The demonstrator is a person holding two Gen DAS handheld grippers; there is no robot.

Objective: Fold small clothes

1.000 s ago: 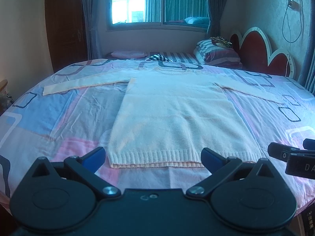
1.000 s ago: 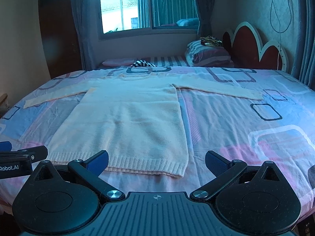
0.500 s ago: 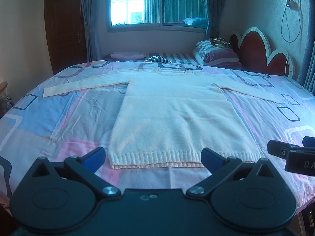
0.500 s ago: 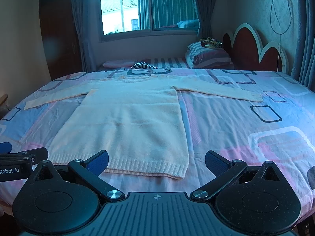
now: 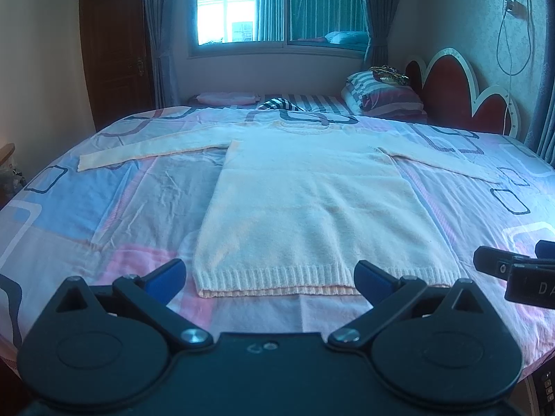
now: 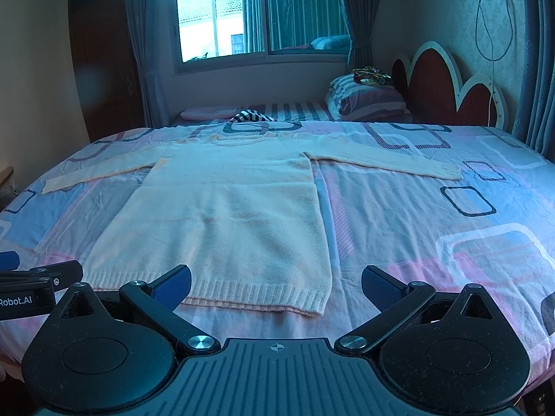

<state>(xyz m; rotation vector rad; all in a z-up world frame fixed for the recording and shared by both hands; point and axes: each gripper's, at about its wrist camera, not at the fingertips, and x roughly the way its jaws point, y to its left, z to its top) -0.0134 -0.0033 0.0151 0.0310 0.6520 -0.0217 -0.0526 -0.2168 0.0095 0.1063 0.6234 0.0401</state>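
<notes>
1. While both stay poised at the bed's (image 5: 104,215) near edge, the left tool (image 5: 269,275) and right tool (image 6: 275,282) gape apart, empty; folding hasn't begun.
2. The sweater (image 5: 312,215) lies flat mid-bed, sleeves outspread.
3. Pillows (image 5: 385,98) sit far beyond, nothing obstructing.

Black gripper (image 5: 269,274), blue pads (image 5: 166,272), silver screws
</notes>
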